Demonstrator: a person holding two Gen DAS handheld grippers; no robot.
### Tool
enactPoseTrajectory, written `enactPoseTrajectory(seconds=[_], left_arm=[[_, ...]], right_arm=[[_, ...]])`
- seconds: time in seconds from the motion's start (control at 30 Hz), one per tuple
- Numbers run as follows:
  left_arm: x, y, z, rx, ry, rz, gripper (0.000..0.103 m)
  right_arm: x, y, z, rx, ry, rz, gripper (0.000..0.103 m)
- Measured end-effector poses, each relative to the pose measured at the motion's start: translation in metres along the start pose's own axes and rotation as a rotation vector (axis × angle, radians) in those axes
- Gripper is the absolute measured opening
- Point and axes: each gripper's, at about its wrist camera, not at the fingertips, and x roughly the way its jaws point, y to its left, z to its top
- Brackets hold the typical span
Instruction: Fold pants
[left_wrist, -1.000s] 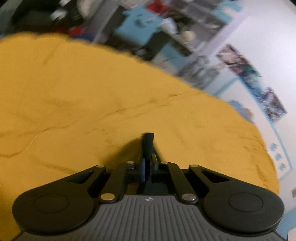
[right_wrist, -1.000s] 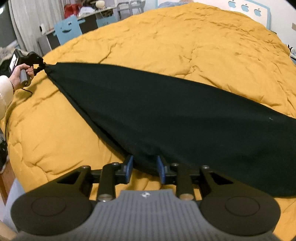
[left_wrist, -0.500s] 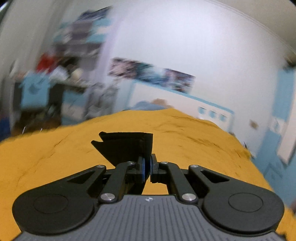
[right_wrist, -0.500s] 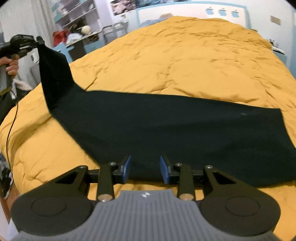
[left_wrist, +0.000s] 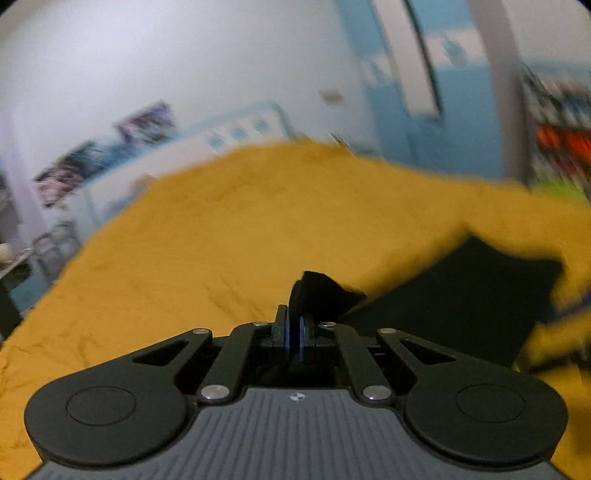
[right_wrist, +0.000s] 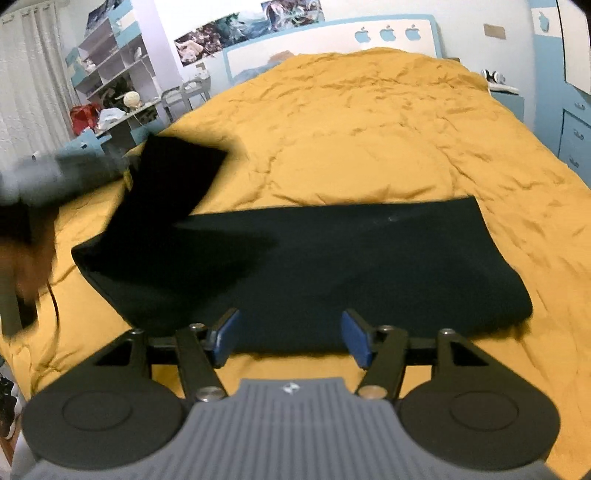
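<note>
Black pants lie across the yellow quilt of a bed, their wide end flat to the right. My left gripper is shut on the leg end of the pants and holds it lifted; the rest of the pants spreads to its right. In the right wrist view the left gripper is a blurred grey shape at the left, with the raised leg hanging from it. My right gripper hovers at the near edge of the pants, its jaws opening, with the fabric edge between the pads but not pressed.
A white and blue headboard stands at the far end of the bed. Shelves and a cluttered desk stand beyond the left side. Blue drawers line the right side. The quilt beyond the pants is bare.
My left gripper has swung the leg end up off the quilt and carried it to the right over the pants. My right gripper's jaws have spread wider and let the near edge go.
</note>
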Motion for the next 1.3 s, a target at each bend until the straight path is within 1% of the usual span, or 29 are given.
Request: enactPoseTrajectory(seconds=[0.03,0.1,0.17,0.23,0.27,0.33,0.37,0.4,0.43,0.47,0.5,0.57,0.6,0.63,0.67,0.73,0.8,0.83,0.87,0.9,0.93,0.97,1.03,1.1,1.17,1.23,1.27,1.3], left_arm=[[0.001,-0.015,-0.012,0.045,0.023,-0.011,0.004],[0.002,-0.029,-0.028,0.088,0.073,-0.032,0.004],[0.003,-0.031,-0.040,0.073,0.130,-0.067,0.005],[0.008,-0.026,-0.043,0.025,0.183,-0.115,0.006],[0.010,-0.019,-0.045,-0.018,0.204,-0.156,0.008],[0.006,-0.006,-0.046,-0.134,0.229,-0.234,0.012],[0.010,0.005,-0.046,-0.202,0.243,-0.263,0.012],[0.010,0.010,-0.046,-0.245,0.250,-0.283,0.012],[0.012,0.017,-0.045,-0.285,0.250,-0.296,0.012],[0.016,0.022,-0.044,-0.306,0.248,-0.290,0.012],[0.019,0.024,-0.042,-0.303,0.247,-0.278,0.012],[0.025,0.019,-0.034,-0.245,0.238,-0.248,0.012],[0.029,0.012,-0.030,-0.206,0.233,-0.234,0.012],[0.031,0.008,-0.026,-0.182,0.226,-0.223,0.004],[0.029,0.007,-0.022,-0.182,0.217,-0.220,0.004],[0.020,0.019,-0.012,-0.244,0.162,-0.189,0.004],[0.013,0.037,0.002,-0.341,0.089,-0.134,0.004],[0.009,0.043,0.006,-0.372,0.063,-0.127,0.003],[0.005,0.044,0.008,-0.373,0.044,-0.139,0.003],[0.002,0.038,0.007,-0.338,0.037,-0.152,0.003],[0.002,0.029,0.004,-0.301,0.043,-0.148,0.003],[0.007,0.019,-0.001,-0.271,0.071,-0.152,0.003],[0.018,0.006,-0.015,-0.249,0.146,-0.177,0.003],[0.025,-0.008,-0.027,-0.195,0.206,-0.200,0.003],[0.030,-0.014,-0.033,-0.159,0.252,-0.219,0.004],[0.030,-0.012,-0.037,-0.167,0.305,-0.251,0.005],[0.032,-0.011,-0.039,-0.184,0.320,-0.271,0.006],[0.034,-0.008,-0.040,-0.207,0.339,-0.307,0.008]], right_arm=[[-0.001,-0.002,-0.003,0.000,0.005,-0.001,0.057],[-0.002,-0.003,-0.010,0.003,0.015,0.005,0.057],[0.001,-0.003,-0.015,0.016,0.025,0.022,0.057],[0.005,-0.004,-0.018,0.038,0.035,0.037,0.057],[0.008,-0.002,-0.018,0.048,0.040,0.046,0.057],[0.011,0.000,-0.017,0.067,0.036,0.068,0.057],[0.013,0.001,-0.015,0.066,0.034,0.069,0.057],[0.013,0.004,-0.014,0.059,0.031,0.068,0.055],[0.014,0.006,-0.012,0.052,0.030,0.067,0.050],[0.016,0.007,-0.010,0.051,0.031,0.068,0.046],[0.017,0.008,-0.009,0.054,0.033,0.072,0.044],[0.022,0.006,-0.006,0.060,0.039,0.069,0.040],[0.022,0.007,-0.006,0.062,0.041,0.065,0.040],[0.023,0.007,-0.006,0.063,0.044,0.062,0.040],[0.023,0.007,-0.005,0.062,0.045,0.061,0.040],[0.021,0.008,-0.004,0.050,0.040,0.053,0.040],[0.020,0.008,-0.004,0.033,0.034,0.038,0.040],[0.020,0.008,-0.004,0.029,0.031,0.032,0.040],[0.020,0.006,-0.004,0.029,0.031,0.031,0.040],[0.021,0.005,-0.004,0.032,0.034,0.031,0.040],[0.023,0.005,-0.004,0.036,0.036,0.033,0.040],[0.024,0.004,-0.004,0.040,0.036,0.037,0.040],[0.026,0.005,-0.005,0.045,0.042,0.051,0.038],[0.028,0.006,-0.006,0.044,0.053,0.065,0.031],[0.029,0.007,-0.006,0.039,0.057,0.066,0.021],[0.029,0.007,-0.006,0.037,0.057,0.065,0.015],[0.030,0.007,-0.005,0.041,0.057,0.067,0.015],[0.030,0.007,-0.005,0.044,0.056,0.070,0.015]])
